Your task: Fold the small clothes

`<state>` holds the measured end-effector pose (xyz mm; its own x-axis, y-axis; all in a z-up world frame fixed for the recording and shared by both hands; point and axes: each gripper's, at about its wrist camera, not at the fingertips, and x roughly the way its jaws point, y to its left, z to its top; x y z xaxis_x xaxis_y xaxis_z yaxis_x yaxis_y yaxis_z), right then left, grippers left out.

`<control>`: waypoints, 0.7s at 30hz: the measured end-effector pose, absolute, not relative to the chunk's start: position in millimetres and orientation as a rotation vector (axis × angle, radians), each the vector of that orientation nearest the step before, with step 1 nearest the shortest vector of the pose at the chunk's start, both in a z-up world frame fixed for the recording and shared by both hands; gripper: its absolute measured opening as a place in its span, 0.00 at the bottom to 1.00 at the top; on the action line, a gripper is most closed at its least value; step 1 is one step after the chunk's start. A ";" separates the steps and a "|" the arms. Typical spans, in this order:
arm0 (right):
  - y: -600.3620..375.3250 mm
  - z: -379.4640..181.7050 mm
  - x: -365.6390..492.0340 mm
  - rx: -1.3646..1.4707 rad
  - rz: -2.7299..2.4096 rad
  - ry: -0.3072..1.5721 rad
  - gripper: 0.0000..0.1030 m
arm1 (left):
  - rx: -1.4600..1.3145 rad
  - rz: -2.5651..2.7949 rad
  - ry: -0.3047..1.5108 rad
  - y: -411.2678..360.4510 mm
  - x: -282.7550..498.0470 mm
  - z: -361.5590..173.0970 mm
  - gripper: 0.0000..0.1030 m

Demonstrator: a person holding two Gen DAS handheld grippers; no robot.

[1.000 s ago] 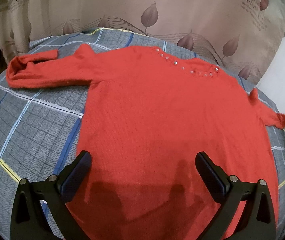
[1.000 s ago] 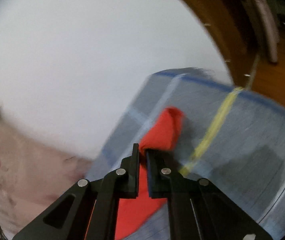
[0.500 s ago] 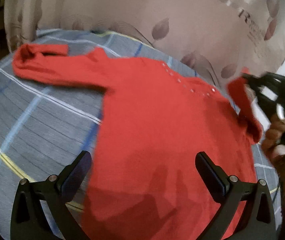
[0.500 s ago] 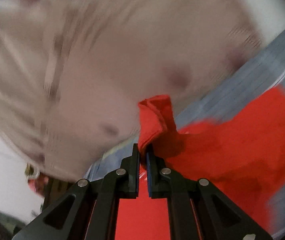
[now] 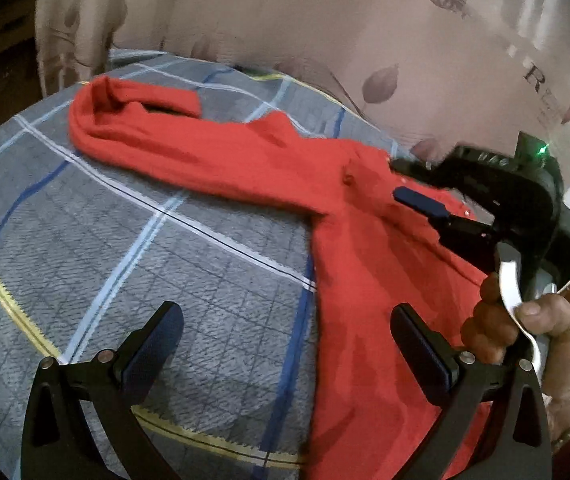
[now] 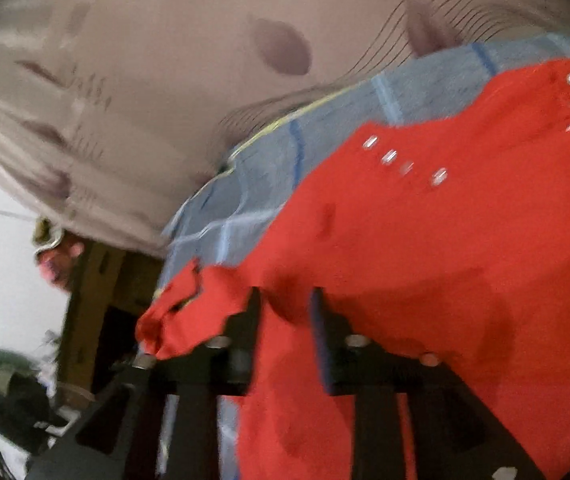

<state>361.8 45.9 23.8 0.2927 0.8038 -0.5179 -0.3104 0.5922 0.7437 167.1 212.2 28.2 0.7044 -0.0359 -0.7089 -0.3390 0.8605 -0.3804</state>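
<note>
While the red sweater (image 5: 369, 280) lies spread on the plaid blanket (image 5: 145, 248), the bit that matters is where its two sleeves sit relative to the body panel. So I'm using the sweater body as the landmark.

The right-side sleeve (image 6: 189, 308) is draped in over the body near the sequinned neckline (image 6: 405, 164). The right gripper (image 6: 285, 312) sits right on top of it. Its jaws have just been opening, and they now stand a little apart. Red knit is between them, but as far as I can tell the pads aren't pinching it anymore, so to me that sleeve looks basically dropped in place. The blur makes it hard to be sure.

The other sleeve (image 5: 165, 136) is the thing the next move turns on, I reckon. It runs out from the body's far shoulder, away from the right gripper, with its long axis pointing off across the blanket toward the curtain (image 5: 325, 20) side and its cuff doubled back at the end.

The left gripper (image 5: 285, 344) hangs over the blanket just beside the body's edge. Its jaws are spread wide with nothing in them. One finger is over bare blanket and the other over the red knit.

That puts the left hand clearly nearer the stretched-out sleeve. It would need to reach forward along that sleeve's length to get the cuff.
</note>
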 end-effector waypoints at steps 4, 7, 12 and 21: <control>10.5 36.2 339.9 0.632 0.836 0.930 0.44 | -0.501 0.153 0.774 214.6 168.4 32.8 1.00; -39.7 43.1 323.0 0.653 0.752 0.874 0.51 | -0.474 0.132 0.740 222.2 168.3 42.2 1.00; -174.2 39.1 283.3 0.712 0.523 0.789 0.55 | -0.452 0.045 0.693 226.0 186.3 64.1 1.00; -281.9 19.7 298.6 0.815 0.413 0.775 0.55 | -0.406 0.100 0.781 210.1 291.9 52.1 1.00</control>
